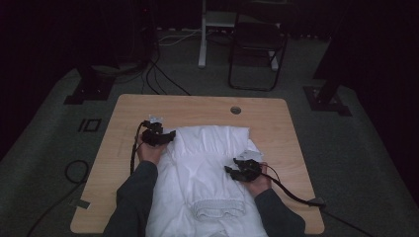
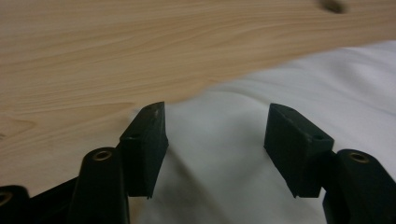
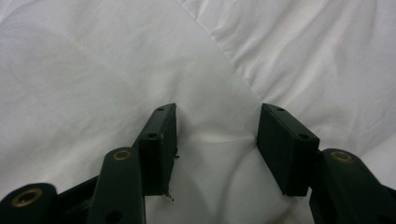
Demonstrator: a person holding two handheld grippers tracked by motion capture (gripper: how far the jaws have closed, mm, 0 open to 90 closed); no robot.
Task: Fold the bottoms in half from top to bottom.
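White garment (image 1: 207,168) lies spread on the wooden table (image 1: 276,123), its lower part hanging over the near edge. Left gripper (image 1: 165,137) sits at the garment's upper left corner, jaws apart, nothing clamped. Right gripper (image 1: 232,171) rests over the cloth's right side, jaws apart, cloth beneath, not pinched.

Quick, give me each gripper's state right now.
Left gripper: open, jaws apart over the white garment's edge, gripping nothing.
Right gripper: open, jaws apart over the garment, gripping nothing.
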